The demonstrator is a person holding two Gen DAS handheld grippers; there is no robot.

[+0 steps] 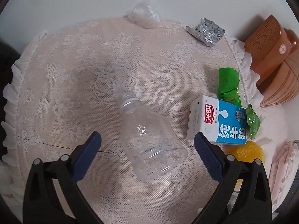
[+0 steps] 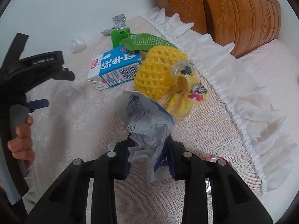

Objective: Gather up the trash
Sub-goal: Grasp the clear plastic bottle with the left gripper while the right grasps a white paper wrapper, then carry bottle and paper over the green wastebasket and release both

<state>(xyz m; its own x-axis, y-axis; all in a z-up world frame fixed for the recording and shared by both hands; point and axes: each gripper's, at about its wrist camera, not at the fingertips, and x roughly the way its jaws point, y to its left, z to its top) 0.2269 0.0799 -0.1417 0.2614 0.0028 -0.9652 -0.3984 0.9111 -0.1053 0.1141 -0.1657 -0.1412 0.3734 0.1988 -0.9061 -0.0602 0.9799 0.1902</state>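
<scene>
In the left wrist view my left gripper (image 1: 147, 140) is open, its blue pads either side of a clear empty plastic bottle (image 1: 147, 138) lying on the lace cloth (image 1: 74, 74). A blue and white milk carton (image 1: 218, 121) lies to the right, with green wrappers (image 1: 228, 82), a silver foil wrapper (image 1: 207, 30), a clear crumpled plastic piece (image 1: 143, 15) and yellow foam net (image 1: 248, 150). In the right wrist view my right gripper (image 2: 149, 145) is shut on a crumpled white printed paper (image 2: 145, 119), above the cloth.
In the right wrist view lie the milk carton (image 2: 115, 68), yellow foam net (image 2: 157, 72), a yellow snack bag (image 2: 188, 97) and a green wrapper (image 2: 143, 41). The left gripper body (image 2: 28, 71) shows at left. A wooden headboard (image 2: 233, 13) stands behind the frilled edge (image 2: 233, 78).
</scene>
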